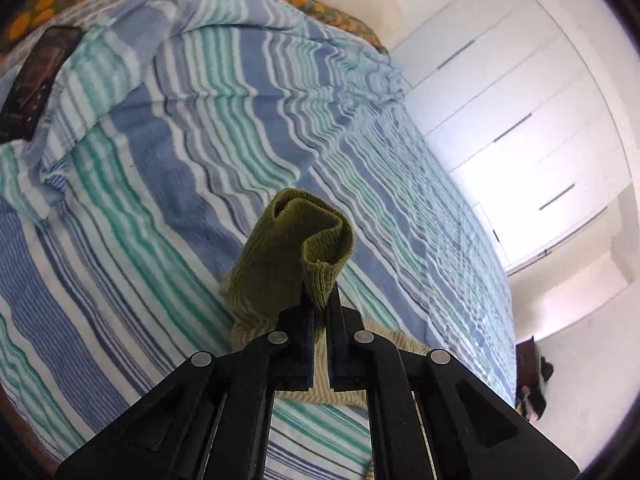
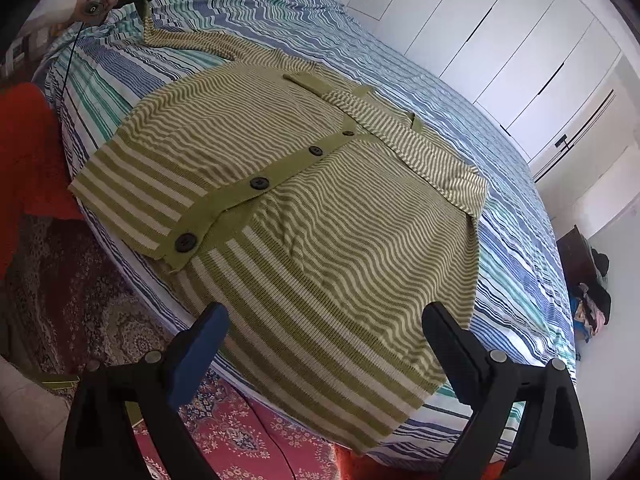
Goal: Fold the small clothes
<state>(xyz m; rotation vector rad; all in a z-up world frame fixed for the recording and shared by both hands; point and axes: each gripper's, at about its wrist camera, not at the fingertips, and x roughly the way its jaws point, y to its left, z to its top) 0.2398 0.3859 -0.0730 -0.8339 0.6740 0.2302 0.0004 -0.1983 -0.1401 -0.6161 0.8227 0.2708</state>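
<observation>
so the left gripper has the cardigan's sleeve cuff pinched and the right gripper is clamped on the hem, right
Not quite. The left gripper does pinch the sleeve cuff of the cardigan, but the right gripper is open, its fingers spread apart above the hem, holding nothing. The right wrist view shows it.

A bed [image 2: 516,216] under a blue, teal and white striped cover is filling the room, white wardrobe doors [image 2: 500,36] are glowing in bright daylight behind it, and a red patterned carpet [image 2: 240,432] is lying on the floor beside it
</observation>
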